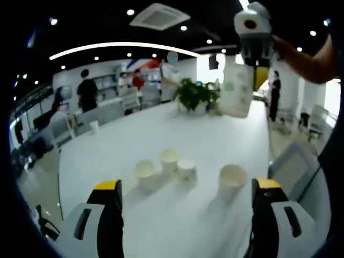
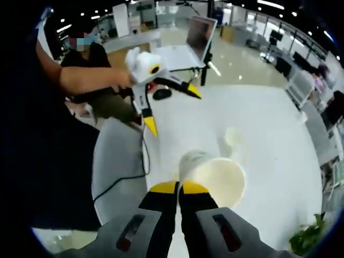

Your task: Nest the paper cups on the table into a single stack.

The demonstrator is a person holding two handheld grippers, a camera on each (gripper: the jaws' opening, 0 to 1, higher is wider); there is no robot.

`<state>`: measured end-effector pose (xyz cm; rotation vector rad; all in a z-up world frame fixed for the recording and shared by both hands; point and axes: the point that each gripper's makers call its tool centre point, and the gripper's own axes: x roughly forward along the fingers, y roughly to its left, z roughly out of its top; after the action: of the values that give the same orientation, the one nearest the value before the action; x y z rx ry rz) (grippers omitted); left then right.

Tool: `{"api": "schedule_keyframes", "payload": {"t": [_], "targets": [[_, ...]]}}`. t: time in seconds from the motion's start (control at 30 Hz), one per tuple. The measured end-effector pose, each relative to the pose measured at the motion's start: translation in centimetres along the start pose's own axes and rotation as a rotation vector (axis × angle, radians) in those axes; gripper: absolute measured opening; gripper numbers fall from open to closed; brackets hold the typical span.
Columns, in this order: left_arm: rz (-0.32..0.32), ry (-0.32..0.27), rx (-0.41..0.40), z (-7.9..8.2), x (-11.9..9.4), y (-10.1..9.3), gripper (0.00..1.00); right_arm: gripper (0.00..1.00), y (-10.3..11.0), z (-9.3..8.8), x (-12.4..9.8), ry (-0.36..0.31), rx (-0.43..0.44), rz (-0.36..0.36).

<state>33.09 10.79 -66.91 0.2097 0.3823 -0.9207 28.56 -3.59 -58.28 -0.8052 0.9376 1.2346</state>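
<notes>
I am working in an open-plan office: a long white table (image 1: 161, 134), recessed ceiling spotlights (image 1: 130, 12) and a ceiling air-conditioning cassette (image 1: 159, 16) at 12 o'clock. A potted plant (image 1: 196, 95) stands at 1 o'clock; in the right gripper view an open laptop (image 2: 191, 43) sits at 12 o'clock.

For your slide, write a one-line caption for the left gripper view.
Four paper cups wait on a white table between open jaws, while the right gripper lifts a fifth cup.
</notes>
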Motion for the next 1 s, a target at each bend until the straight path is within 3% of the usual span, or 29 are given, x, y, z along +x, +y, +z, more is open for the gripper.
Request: {"api": "schedule_keyframes", "payload": {"t": [0.07,0.17,0.4,1.0], "targets": [[0.002,-0.001,-0.014,-0.3,-0.4,0.0,0.98,0.0,0.0,-0.3,0.1,0.056,-0.017,-0.007],[0.009,-0.057,-0.079,0.1,-1.0,0.3,0.98,0.0,-0.2,-0.6,0.0,0.136,-0.018,-0.021],[0.057,-0.013,-0.078,-1.1,-1.6,1.1,0.98,0.0,-0.7,-0.2,0.0,0.226,-0.034,-0.039],[0.08,-0.018,-0.085,-1.2,-2.2,1.5,0.98,0.0,-0.8,0.0,0.6,0.264,0.036,-0.056]]}}
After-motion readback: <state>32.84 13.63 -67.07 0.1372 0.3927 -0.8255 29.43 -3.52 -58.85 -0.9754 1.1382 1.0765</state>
